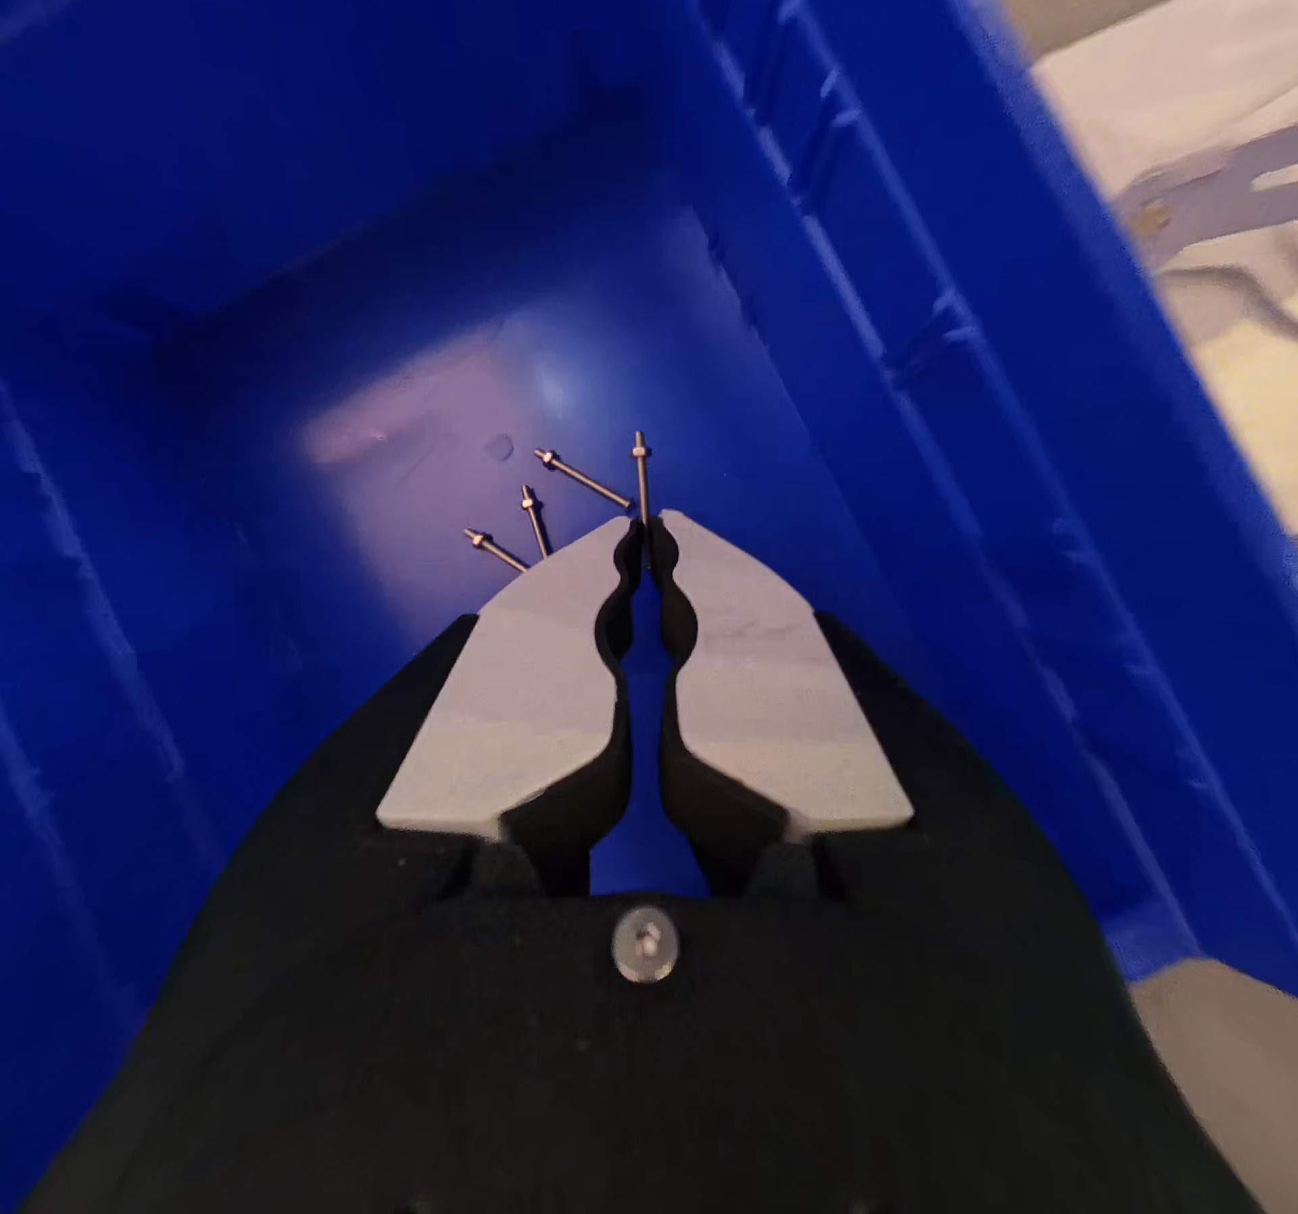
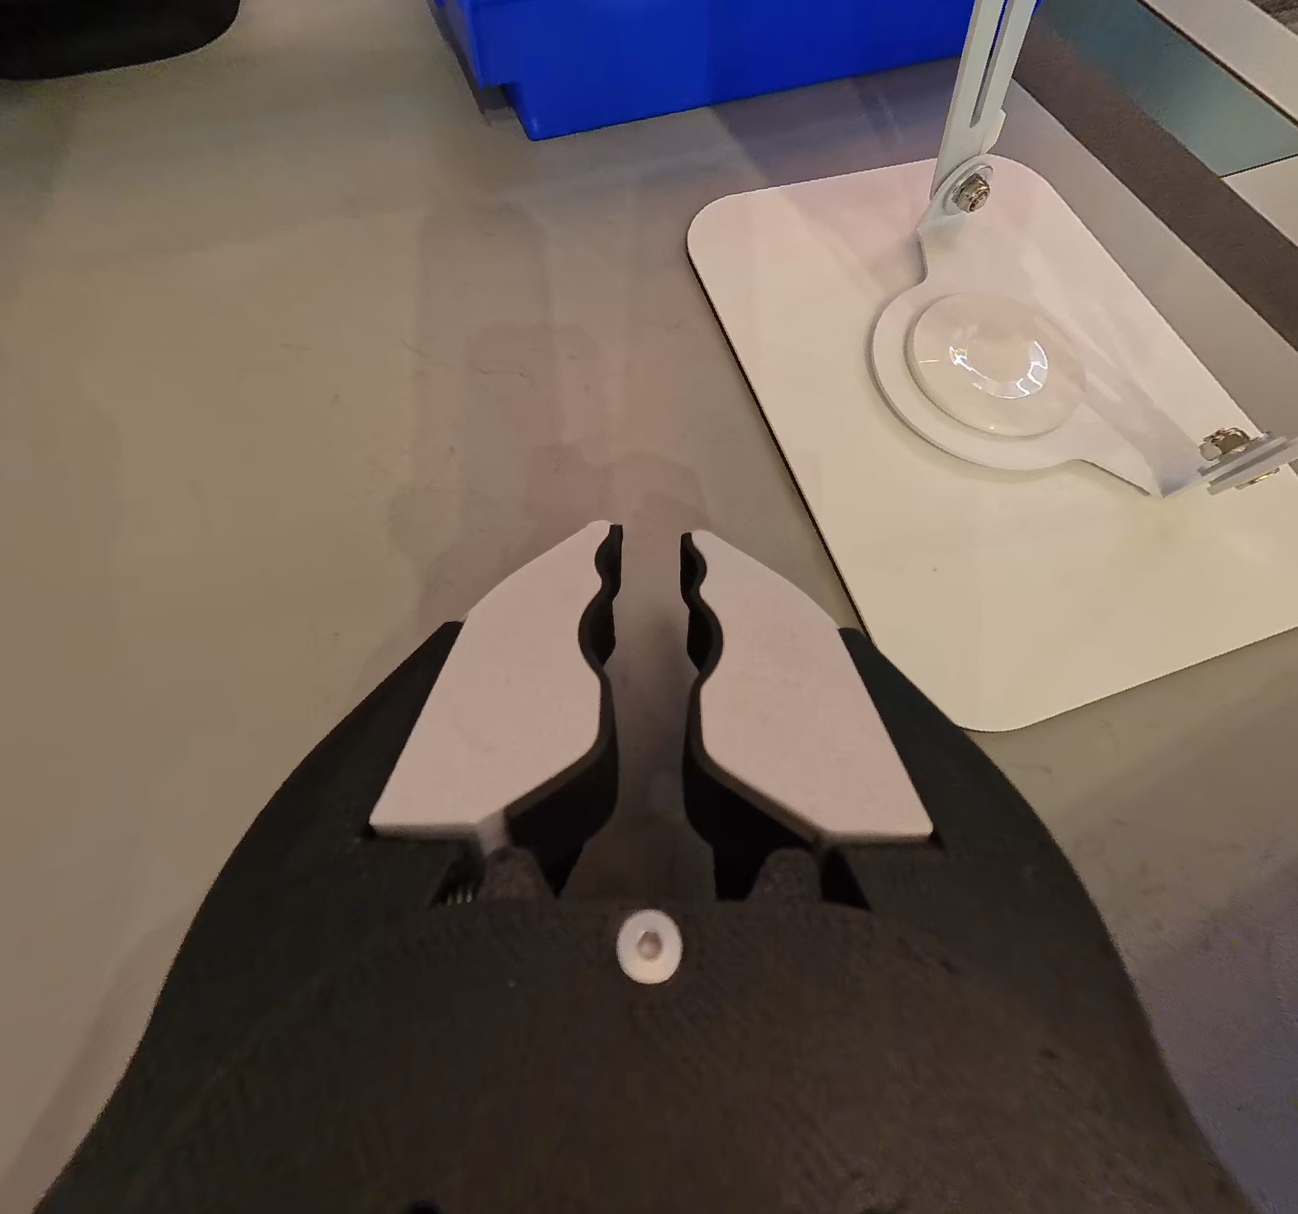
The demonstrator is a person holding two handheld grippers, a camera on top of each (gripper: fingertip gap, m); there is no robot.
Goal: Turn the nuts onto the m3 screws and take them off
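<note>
- Blue bin [image 1: 351, 267] surrounds the left gripper [image 1: 643, 527], which reaches down to its floor
- White stand base [image 2: 983, 583] lies on the grey table [image 2: 281, 337], beside the right gripper [image 2: 650, 538], whose fingers are spread on nothing
- Left fingertips pinch one thin bolt with nut [image 1: 640, 478]
- Three loose bolts [image 1: 579, 476] lie beside it, not picked up
</note>
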